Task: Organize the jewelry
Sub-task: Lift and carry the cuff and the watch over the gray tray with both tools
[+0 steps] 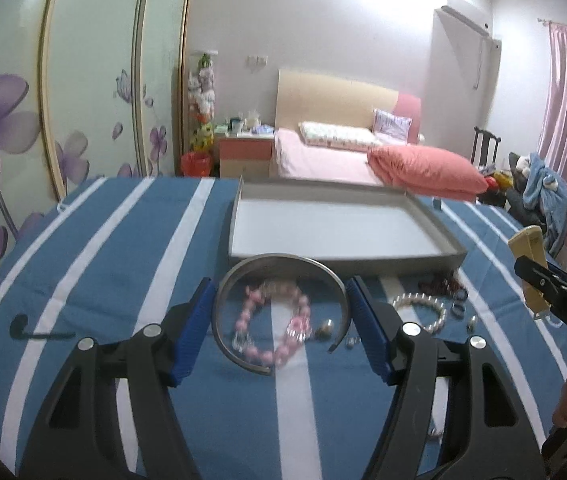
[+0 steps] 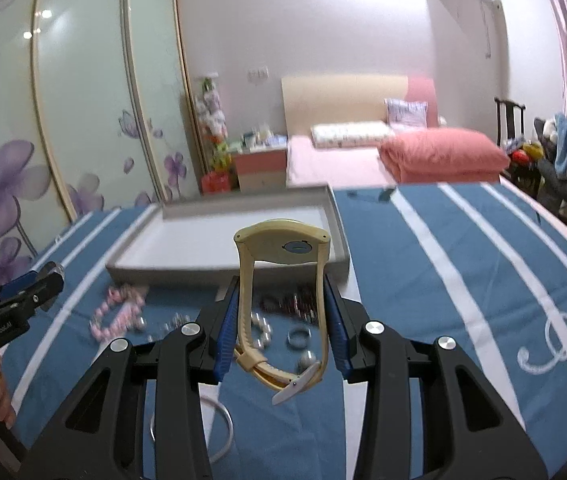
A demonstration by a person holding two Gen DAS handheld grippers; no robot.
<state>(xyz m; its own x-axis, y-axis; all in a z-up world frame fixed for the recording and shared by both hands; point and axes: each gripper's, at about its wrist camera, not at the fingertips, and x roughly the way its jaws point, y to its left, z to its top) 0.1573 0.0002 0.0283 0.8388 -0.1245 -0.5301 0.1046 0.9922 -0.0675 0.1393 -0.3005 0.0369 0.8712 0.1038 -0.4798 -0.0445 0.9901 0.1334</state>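
Note:
My left gripper (image 1: pixel 279 312) is shut on a silver open bangle (image 1: pixel 283 264), held above the blue striped cloth just short of the grey tray (image 1: pixel 347 258). Below it lie a pink bead bracelet (image 1: pixel 273 326), a white pearl bracelet (image 1: pixel 419 306), dark red beads (image 1: pixel 441 282) and small rings (image 1: pixel 458 311). My right gripper (image 2: pixel 282 316) is shut on a cream wristwatch (image 2: pixel 281 244), its strap hanging between the fingers, just in front of the tray (image 2: pixel 227 272). In the right wrist view the pink bracelet (image 2: pixel 117 312), the pearls (image 2: pixel 261 332) and a silver ring (image 2: pixel 298 337) lie below.
A white bangle (image 2: pixel 225 424) lies under my right gripper. The left gripper shows at the left edge (image 2: pixel 23 296) of the right wrist view, the right one with the watch at the right edge (image 1: pixel 539 276) of the left wrist view. A bed and wardrobe stand beyond the table.

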